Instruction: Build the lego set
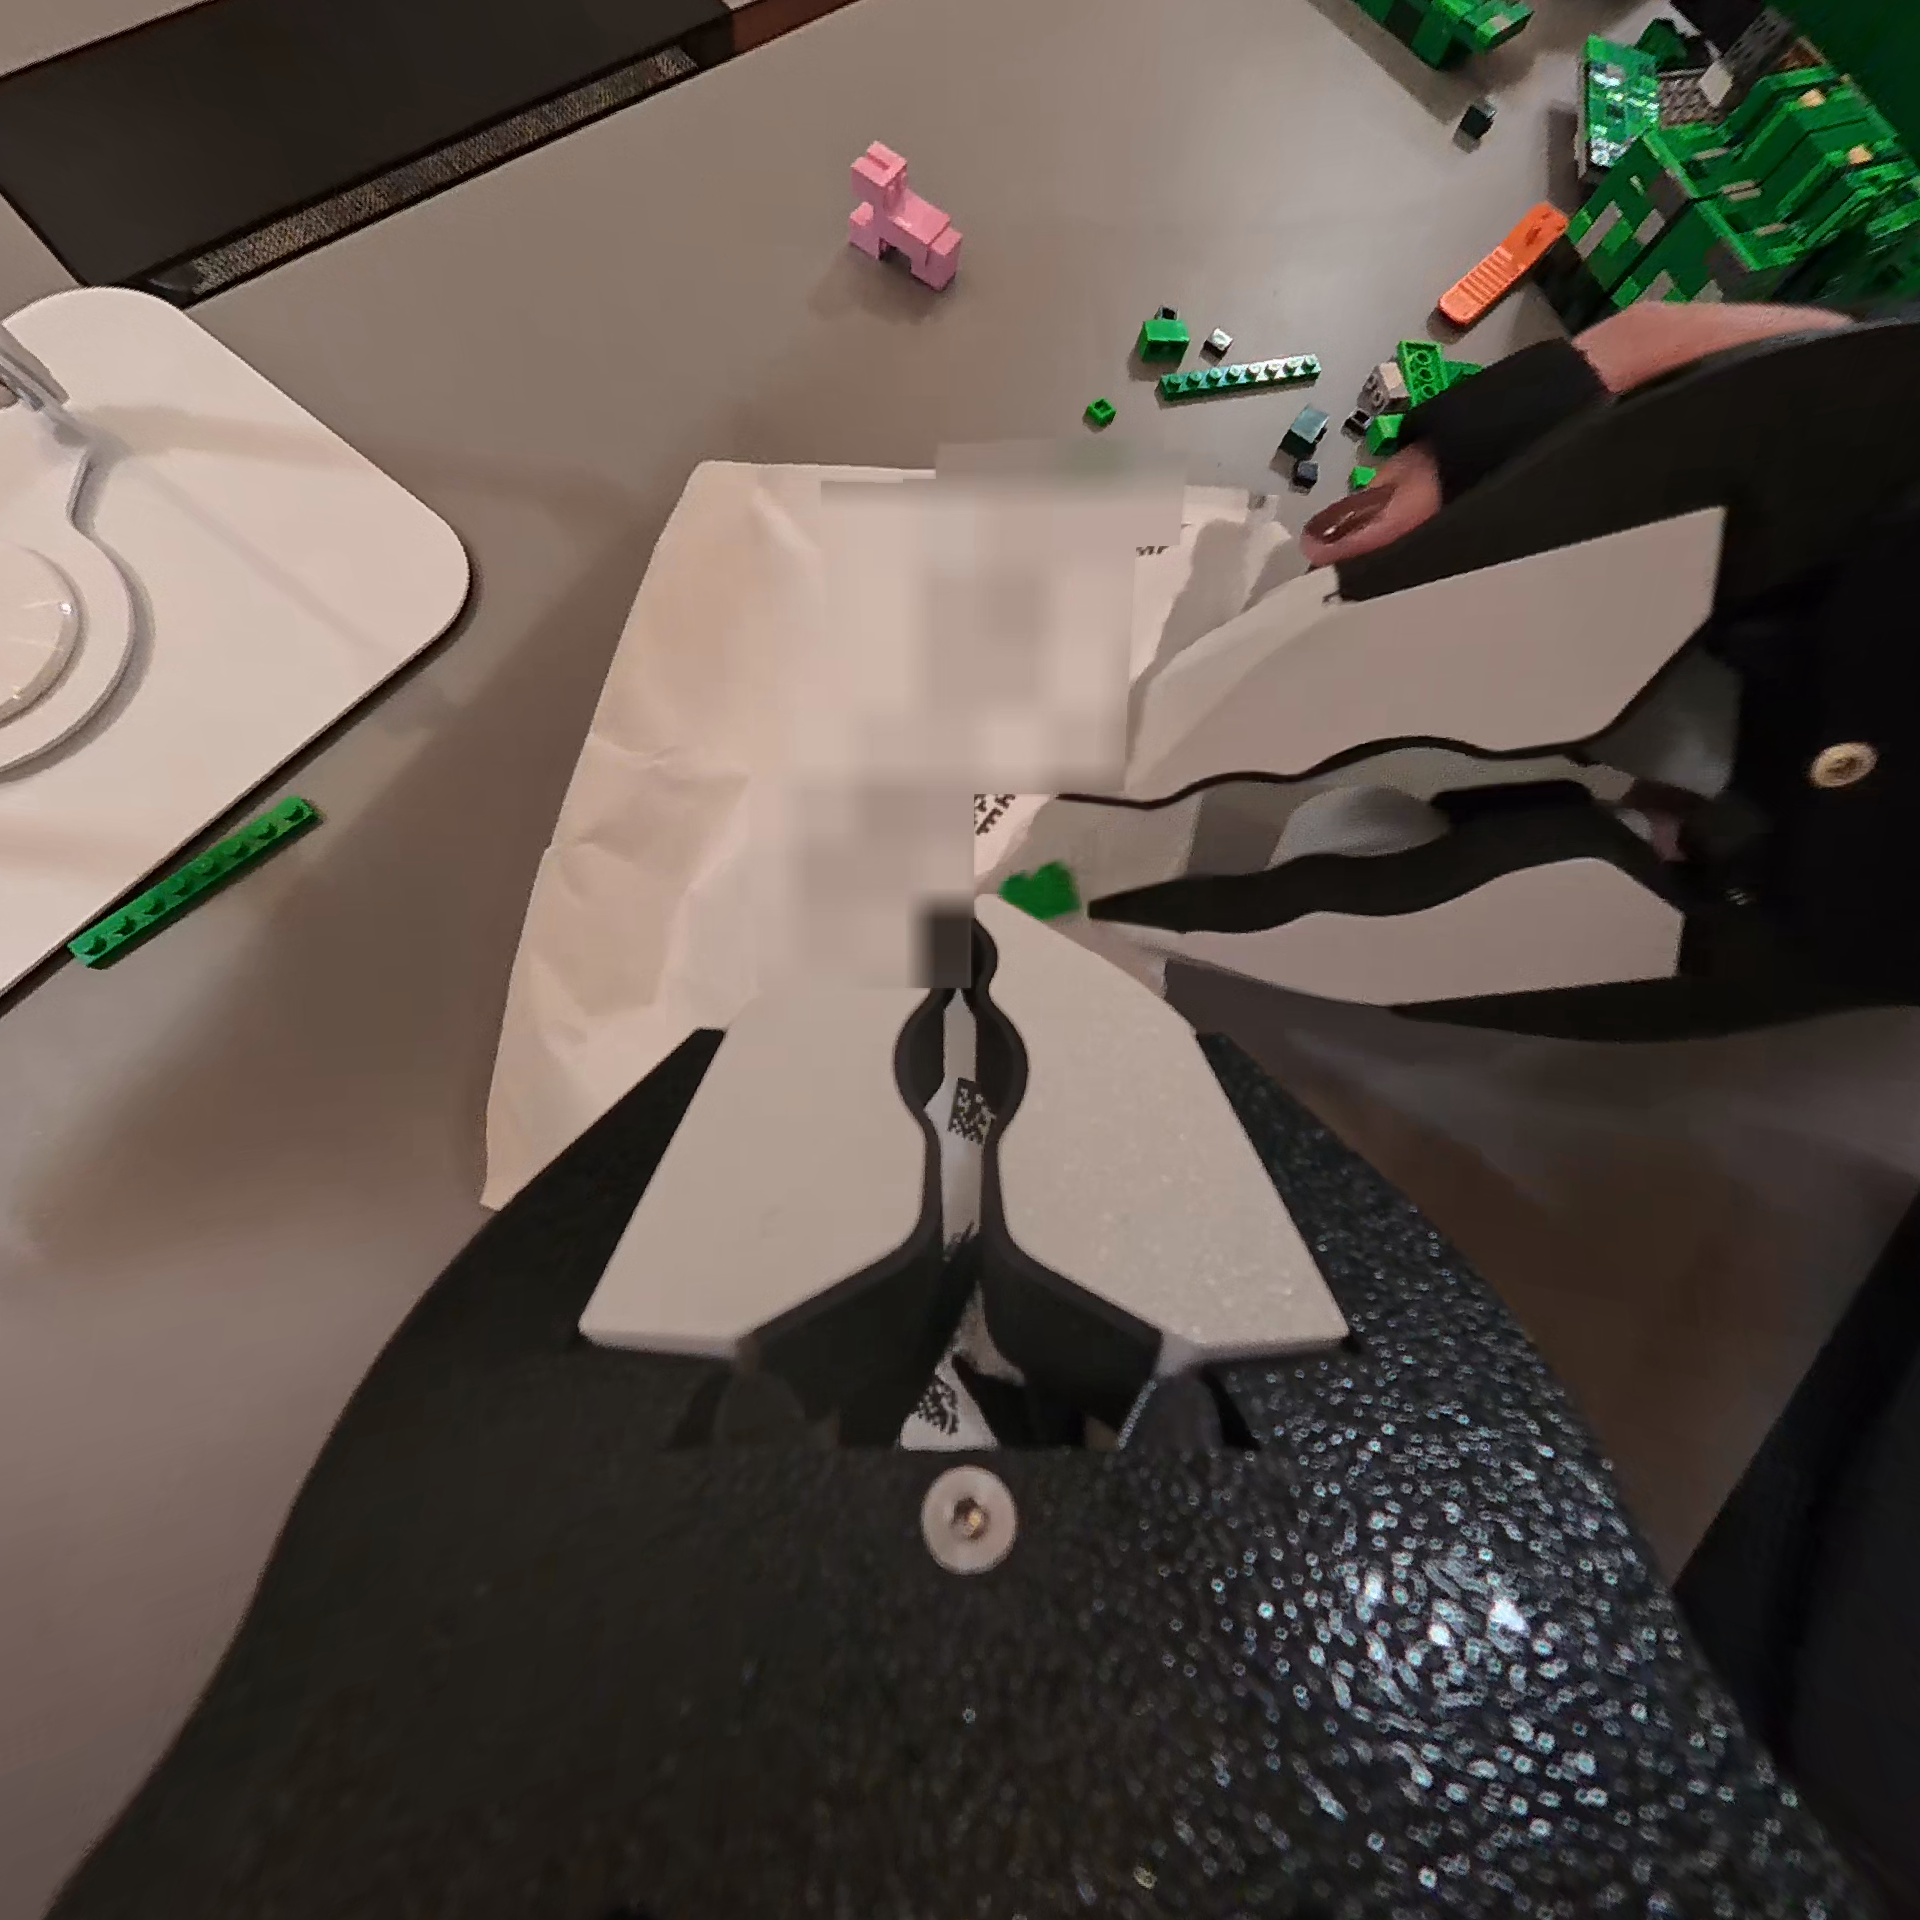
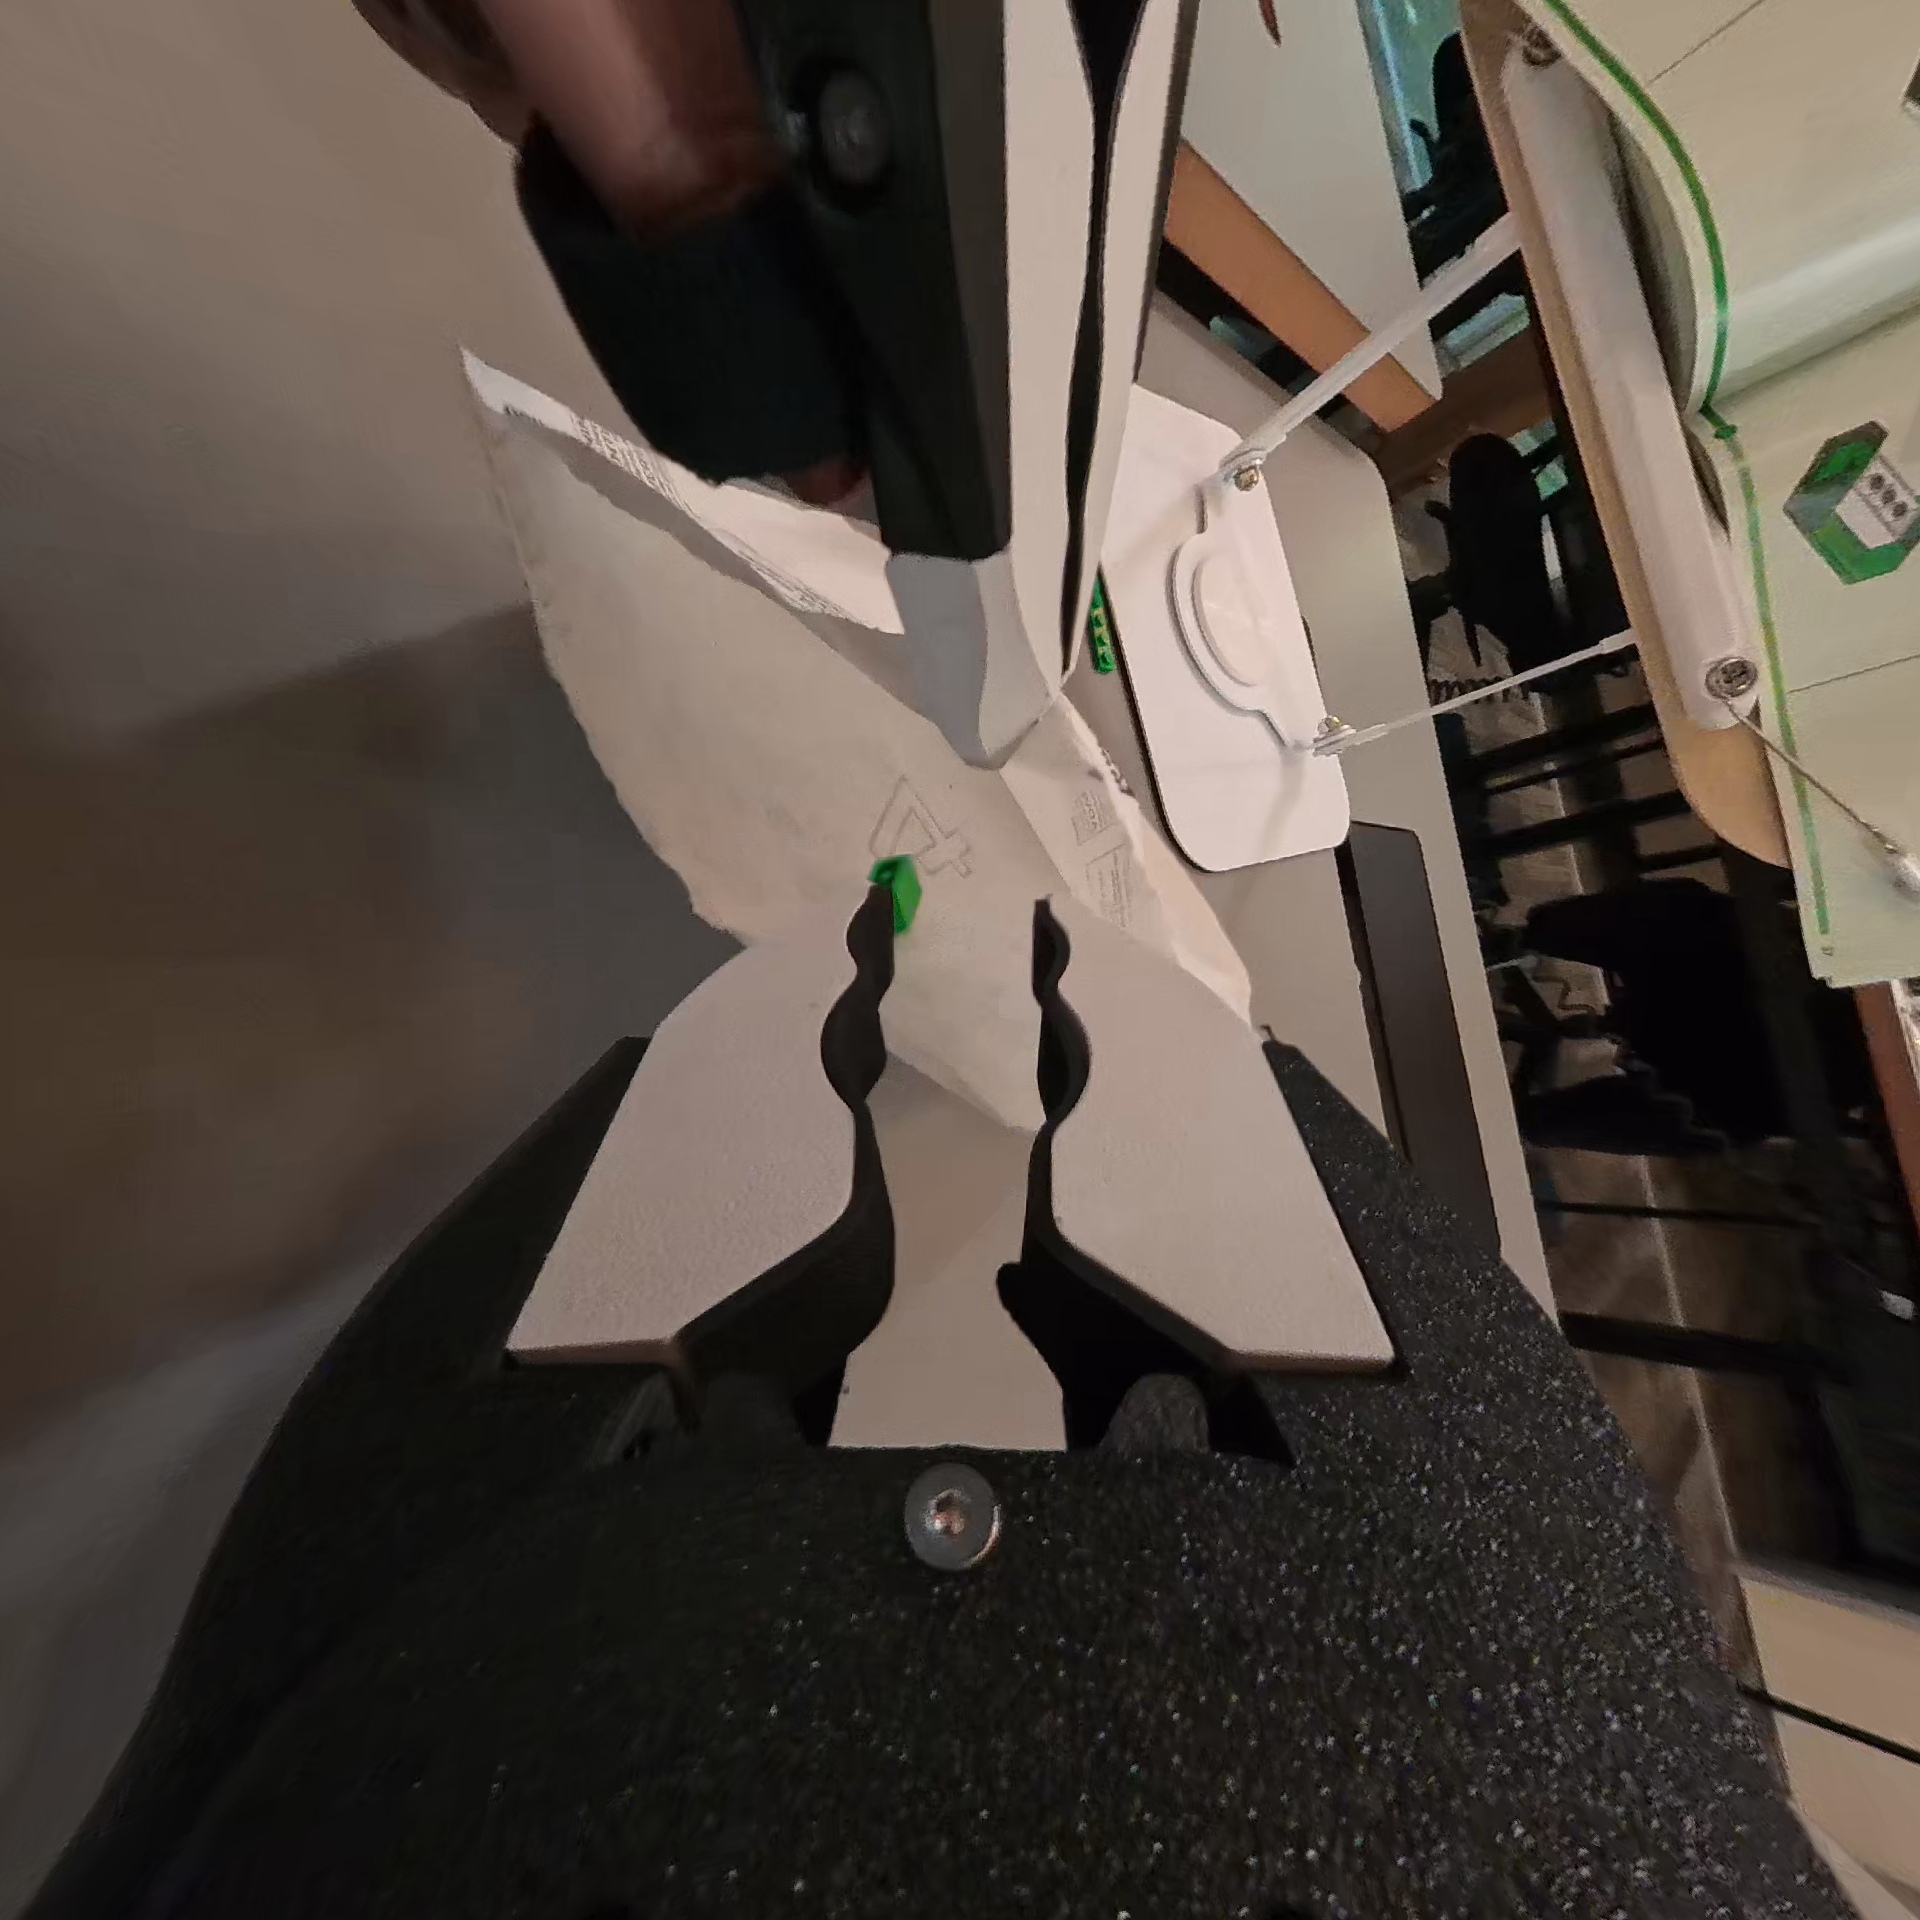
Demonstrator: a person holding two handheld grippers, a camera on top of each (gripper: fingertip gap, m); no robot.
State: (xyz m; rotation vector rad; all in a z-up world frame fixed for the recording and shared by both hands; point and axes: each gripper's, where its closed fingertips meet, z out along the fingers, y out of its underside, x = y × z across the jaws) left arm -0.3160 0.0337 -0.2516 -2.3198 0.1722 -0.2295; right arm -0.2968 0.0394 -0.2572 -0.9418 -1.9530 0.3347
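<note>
A white paper bag lies crumpled on the grey table. My left gripper is shut on the bag's edge, with the printed paper running between its fingers; it also shows from above in the right wrist view, pinching the bag. My right gripper is open over the bag, and it enters the left wrist view from the right. A small green brick sits on the bag against one right fingertip, also visible in the left wrist view. It is not gripped.
A pink brick animal stands at the back. Loose green bricks, an orange brick separator and a large green build lie at the back right. A long green plate lies beside a white stand base on the left. The grippers are tip to tip, or close to it. About 25 cm separates my right fingertips from the pink brick animal.
</note>
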